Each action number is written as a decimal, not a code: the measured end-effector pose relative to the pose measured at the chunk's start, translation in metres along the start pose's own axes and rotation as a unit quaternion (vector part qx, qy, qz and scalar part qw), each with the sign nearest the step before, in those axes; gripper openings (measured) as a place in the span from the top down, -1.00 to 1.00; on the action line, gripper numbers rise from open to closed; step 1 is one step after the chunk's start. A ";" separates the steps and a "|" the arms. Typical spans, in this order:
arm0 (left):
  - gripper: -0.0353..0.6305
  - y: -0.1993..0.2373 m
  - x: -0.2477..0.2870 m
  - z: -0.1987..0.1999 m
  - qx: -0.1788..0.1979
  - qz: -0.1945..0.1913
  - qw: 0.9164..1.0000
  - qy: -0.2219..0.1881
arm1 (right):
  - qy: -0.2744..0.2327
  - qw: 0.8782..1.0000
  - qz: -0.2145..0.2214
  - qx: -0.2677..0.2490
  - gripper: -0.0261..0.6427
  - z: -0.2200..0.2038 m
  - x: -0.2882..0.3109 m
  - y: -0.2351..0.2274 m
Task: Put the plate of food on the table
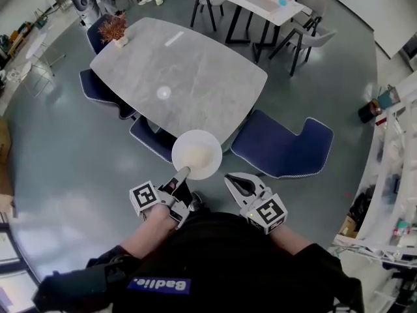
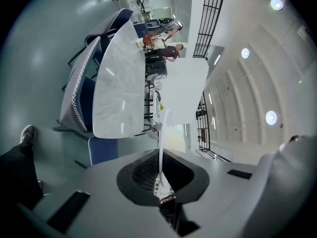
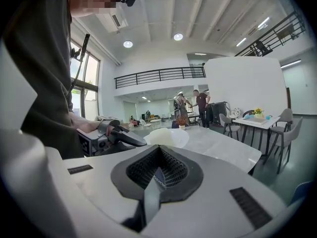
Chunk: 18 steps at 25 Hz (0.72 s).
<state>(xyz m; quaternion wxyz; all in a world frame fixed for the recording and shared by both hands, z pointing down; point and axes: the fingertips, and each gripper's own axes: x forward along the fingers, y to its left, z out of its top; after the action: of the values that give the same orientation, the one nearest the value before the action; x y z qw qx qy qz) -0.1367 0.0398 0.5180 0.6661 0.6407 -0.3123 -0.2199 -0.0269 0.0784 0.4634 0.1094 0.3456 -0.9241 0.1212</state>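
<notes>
Plate (image 1: 197, 154) of food held by its rim
Left gripper (image 1: 182, 173) clamped on it beside the table (image 1: 176, 70) edge; right gripper (image 1: 232, 180) jaws together, empty.

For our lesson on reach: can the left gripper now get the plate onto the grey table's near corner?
Probably yes. The left gripper holds the plate by its rim close to the bare near corner of the grey table; the gap between the blue chairs leaves the approach free.
</notes>
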 end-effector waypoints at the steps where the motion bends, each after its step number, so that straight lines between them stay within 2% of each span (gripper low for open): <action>1: 0.85 0.000 0.002 0.009 0.003 0.001 1.000 0.005 | 0.001 1.000 -0.005 0.001 0.89 0.004 0.008 -0.002; 7: 0.85 -0.004 0.017 0.052 0.016 -0.006 1.000 0.026 | -0.020 0.999 -0.026 -0.013 0.89 0.015 0.041 -0.015; 12: 0.85 -0.002 0.034 0.061 0.014 -0.006 0.999 0.029 | -0.006 0.999 -0.032 -0.004 0.89 0.021 0.049 -0.028; 18: 0.85 0.002 0.062 0.065 0.009 0.003 1.000 0.027 | -0.010 1.000 -0.014 -0.003 0.89 0.021 0.060 -0.053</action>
<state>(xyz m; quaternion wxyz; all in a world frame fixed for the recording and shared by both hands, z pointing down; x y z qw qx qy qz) -0.1387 -0.0493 0.5271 0.6689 0.6515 -0.2983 -0.1977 -0.0386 -0.0031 0.4686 0.1035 0.3593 -0.9205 0.1132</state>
